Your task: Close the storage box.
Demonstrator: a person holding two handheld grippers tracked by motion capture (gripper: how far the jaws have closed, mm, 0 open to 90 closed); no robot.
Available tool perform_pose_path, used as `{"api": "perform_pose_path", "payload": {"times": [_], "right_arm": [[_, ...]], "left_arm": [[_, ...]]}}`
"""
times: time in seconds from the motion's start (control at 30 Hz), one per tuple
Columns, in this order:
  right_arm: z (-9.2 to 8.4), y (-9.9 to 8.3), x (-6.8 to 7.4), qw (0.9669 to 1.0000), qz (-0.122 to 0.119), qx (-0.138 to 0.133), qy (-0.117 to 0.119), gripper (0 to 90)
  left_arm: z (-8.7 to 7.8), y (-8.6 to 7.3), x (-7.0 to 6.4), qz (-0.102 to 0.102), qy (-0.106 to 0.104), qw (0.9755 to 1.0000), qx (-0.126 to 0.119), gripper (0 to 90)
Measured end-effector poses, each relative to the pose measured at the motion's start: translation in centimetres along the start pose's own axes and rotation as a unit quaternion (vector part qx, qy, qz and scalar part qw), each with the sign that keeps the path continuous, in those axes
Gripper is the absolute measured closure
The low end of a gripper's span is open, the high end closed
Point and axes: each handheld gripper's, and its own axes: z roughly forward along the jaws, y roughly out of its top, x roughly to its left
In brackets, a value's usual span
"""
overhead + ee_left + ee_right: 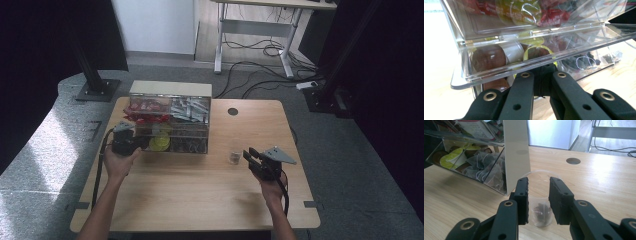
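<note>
the high view looks forward and down over the whole table (pixel 200 195). the left gripper view sits close against the clear organizer (pixel 529 50), facing its front. the right gripper view looks toward 11 o'clock, sharing that organizer's side with both others.

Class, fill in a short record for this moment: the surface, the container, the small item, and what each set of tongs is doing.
surface: wooden table
container: clear box with packets, pods and tea bags in compartments
small item: clear cup, upright, right of the box
left tongs: at the box's lower front, under its lifted flap, jaws close together
right tongs: open, jaws either side of the cup
</note>
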Motion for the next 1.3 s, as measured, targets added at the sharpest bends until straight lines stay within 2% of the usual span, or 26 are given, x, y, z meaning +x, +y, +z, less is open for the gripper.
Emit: {"api": "perform_pose_path", "payload": {"times": [0.3,0.73,1.3], "right_arm": [[-0.4,-0.4,0.0,1.0,-0.002,0.001,-0.001,67.7],[-0.6,-1.1,-0.1,0.9999,-0.002,0.011,-0.003,67.8],[-0.8,-1.6,0.0,0.9999,-0.003,0.014,-0.004,67.8]], "left_arm": [[0.1,-1.3,0.3,-0.014,-0.007,0.9999,0.007,90.0],[0.1,-2.6,0.3,-0.013,-0.008,0.9997,0.02,90.0],[0.4,-4.1,0.7,-0.026,-0.016,0.9991,0.031,90.0]]}}
